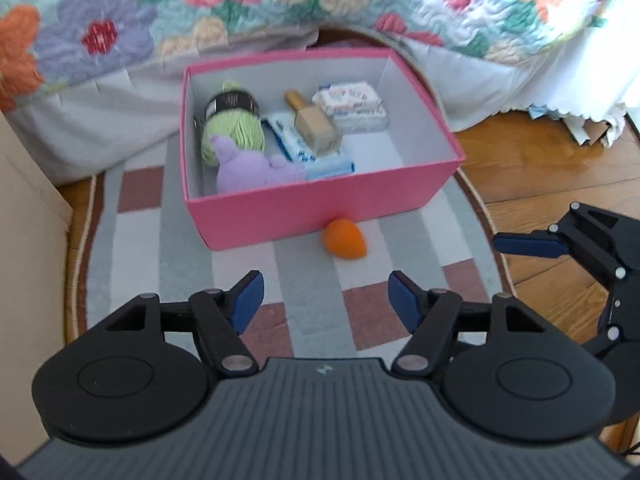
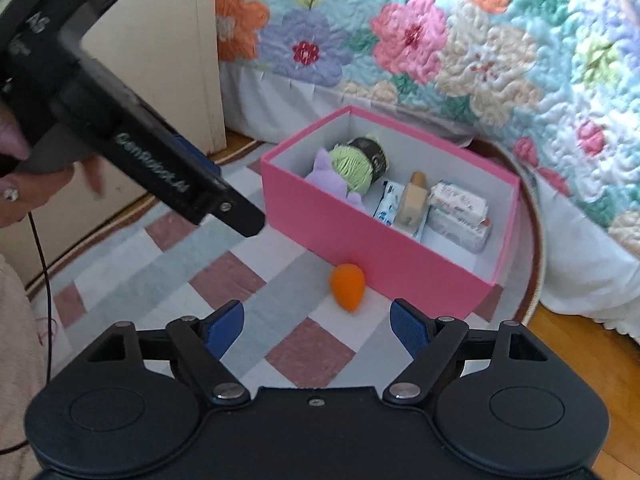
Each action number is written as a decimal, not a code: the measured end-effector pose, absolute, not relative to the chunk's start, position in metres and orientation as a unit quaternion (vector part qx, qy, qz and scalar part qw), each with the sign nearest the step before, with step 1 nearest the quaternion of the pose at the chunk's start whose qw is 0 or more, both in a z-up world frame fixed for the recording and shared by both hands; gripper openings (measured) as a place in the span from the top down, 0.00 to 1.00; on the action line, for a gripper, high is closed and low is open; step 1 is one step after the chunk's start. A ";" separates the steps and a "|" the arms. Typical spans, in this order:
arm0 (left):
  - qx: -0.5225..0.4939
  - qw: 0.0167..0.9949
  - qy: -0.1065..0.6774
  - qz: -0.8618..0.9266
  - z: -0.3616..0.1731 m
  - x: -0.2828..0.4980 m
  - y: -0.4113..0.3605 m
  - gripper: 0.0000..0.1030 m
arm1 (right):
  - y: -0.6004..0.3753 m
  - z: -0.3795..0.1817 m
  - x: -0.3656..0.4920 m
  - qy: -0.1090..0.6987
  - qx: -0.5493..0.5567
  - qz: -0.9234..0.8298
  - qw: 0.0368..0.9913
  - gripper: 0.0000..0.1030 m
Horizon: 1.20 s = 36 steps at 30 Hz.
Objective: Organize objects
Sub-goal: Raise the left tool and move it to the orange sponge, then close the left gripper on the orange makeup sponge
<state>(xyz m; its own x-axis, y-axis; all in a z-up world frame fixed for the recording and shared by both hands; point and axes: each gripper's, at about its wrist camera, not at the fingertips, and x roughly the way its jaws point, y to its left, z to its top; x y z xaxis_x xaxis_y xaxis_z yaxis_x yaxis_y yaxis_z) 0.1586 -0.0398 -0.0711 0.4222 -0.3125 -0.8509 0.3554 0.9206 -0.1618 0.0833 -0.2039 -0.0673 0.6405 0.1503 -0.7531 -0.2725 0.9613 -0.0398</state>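
Observation:
An orange egg-shaped sponge (image 1: 344, 238) (image 2: 347, 286) lies on the checked rug, touching or nearly touching the front wall of an open pink box (image 1: 312, 210) (image 2: 360, 248). The box holds green yarn (image 1: 234, 130) (image 2: 354, 166), a purple plush (image 1: 256, 168) (image 2: 326, 174), a tan bottle (image 1: 316, 124) (image 2: 412, 200), blue-white packets (image 1: 296, 148) and white packs (image 1: 352, 104) (image 2: 460, 208). My left gripper (image 1: 326, 300) is open and empty, short of the sponge. My right gripper (image 2: 318, 326) is open and empty, just behind the sponge; one blue finger of it (image 1: 528, 244) shows in the left wrist view.
A bed with a floral quilt (image 1: 280, 4) (image 2: 440, 48) and white skirt stands behind the box. A cream cabinet (image 2: 168, 40) is at the left. Wood floor (image 1: 540, 168) lies right of the round rug (image 1: 404, 240). The left gripper's body (image 2: 120, 132) crosses the right wrist view.

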 end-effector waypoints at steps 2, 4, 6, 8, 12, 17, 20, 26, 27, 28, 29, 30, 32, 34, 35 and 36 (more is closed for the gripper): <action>0.011 0.840 0.505 -0.196 -0.085 0.165 -0.040 0.34 | -0.208 -0.080 0.091 0.415 -0.063 0.113 0.900 0.19; 0.001 0.840 0.507 -0.194 -0.099 0.170 -0.041 0.34 | -0.215 -0.093 0.097 0.420 -0.040 0.103 0.901 0.19; -0.015 0.844 0.500 -0.194 -0.110 0.173 -0.041 0.34 | -0.221 -0.104 0.099 0.416 -0.029 0.098 0.903 0.19; -0.033 0.848 0.492 -0.196 -0.120 0.176 -0.042 0.34 | -0.224 -0.116 0.102 0.407 -0.029 0.091 0.909 0.19; -0.063 0.853 0.476 -0.206 -0.137 0.181 -0.043 0.36 | -0.226 -0.135 0.115 0.399 -0.031 0.091 0.912 0.20; -0.100 0.856 0.456 -0.222 -0.158 0.190 -0.050 0.37 | -0.214 -0.160 0.133 0.397 -0.049 0.096 0.911 0.22; -0.105 0.861 0.445 -0.221 -0.168 0.197 -0.054 0.39 | -0.209 -0.174 0.143 0.397 -0.055 0.092 0.912 0.25; -0.132 0.857 0.450 -0.214 -0.191 0.208 -0.049 0.49 | -0.203 -0.198 0.162 0.406 -0.059 0.084 0.908 0.36; -0.136 0.856 0.450 -0.215 -0.194 0.209 -0.049 0.50 | -0.203 -0.201 0.164 0.405 -0.062 0.081 0.908 0.37; -0.140 0.855 0.451 -0.217 -0.197 0.210 -0.048 0.52 | -0.202 -0.202 0.167 0.406 -0.063 0.078 0.909 0.38; -0.144 0.853 0.452 -0.220 -0.200 0.211 -0.048 0.54 | -0.202 -0.204 0.170 0.405 -0.062 0.073 0.909 0.41; -0.154 0.850 0.453 -0.223 -0.204 0.213 -0.047 0.55 | -0.203 -0.205 0.172 0.404 -0.056 0.070 0.910 0.43; -0.175 0.844 0.454 -0.227 -0.211 0.214 -0.046 0.58 | -0.203 -0.207 0.176 0.402 -0.049 0.064 0.912 0.48; -0.194 0.837 0.456 -0.234 -0.218 0.215 -0.045 0.61 | -0.202 -0.208 0.177 0.397 -0.041 0.064 0.915 0.53; -0.194 0.835 0.458 -0.234 -0.221 0.216 -0.046 0.63 | -0.201 -0.208 0.177 0.394 -0.040 0.063 0.916 0.55; -0.192 0.835 0.460 -0.233 -0.223 0.216 -0.047 0.64 | -0.200 -0.209 0.176 0.389 -0.042 0.059 0.918 0.59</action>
<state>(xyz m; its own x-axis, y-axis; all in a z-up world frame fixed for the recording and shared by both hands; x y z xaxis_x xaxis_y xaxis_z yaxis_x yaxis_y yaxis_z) 0.2158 -0.0470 -0.2230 0.4674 -0.5657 -0.6793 0.2126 0.8178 -0.5348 0.1764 -0.1998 -0.2085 0.6900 0.0747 -0.7200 -0.1406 0.9896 -0.0320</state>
